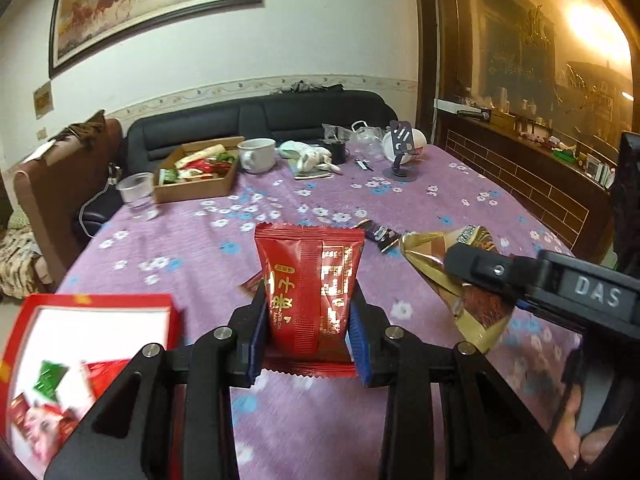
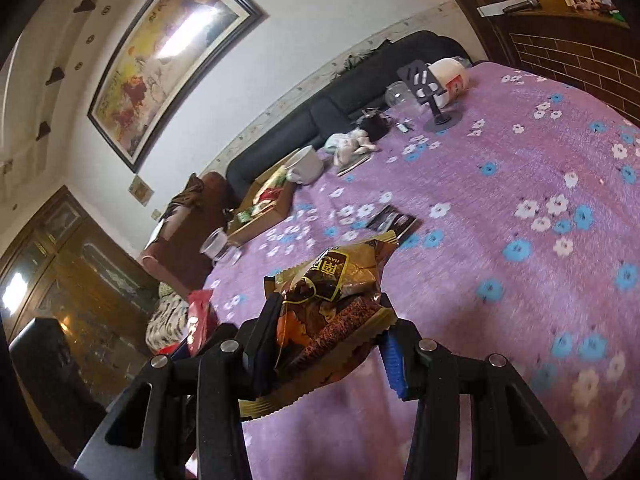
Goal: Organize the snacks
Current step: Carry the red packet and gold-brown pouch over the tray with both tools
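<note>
Holding a red snack packet (image 1: 310, 300), the left claw (image 1: 308, 332) pinches it upright between its 2 blue pads (image 1: 358, 340), above the near part of the desk (image 1: 460, 200) with the purple flowered cloth. The right claw (image 2: 328, 344) is pressed onto a crinkly gold and brown snack packet (image 2: 332, 300) and holds it up off the cloth. In the left view, that gold packet (image 1: 452, 280) hangs just to the right of the red one. A red box (image 1: 92, 360) with snacks inside sits at the near left corner of the desk. A small dark packet (image 2: 394, 222) lies flat on the cloth in the middle. At the far left edge is a brown cardboard tray (image 1: 196, 170) full of snacks, with a white mug (image 1: 258, 154) just beside it and a clear plastic cup (image 1: 136, 190) on its other side.
</note>
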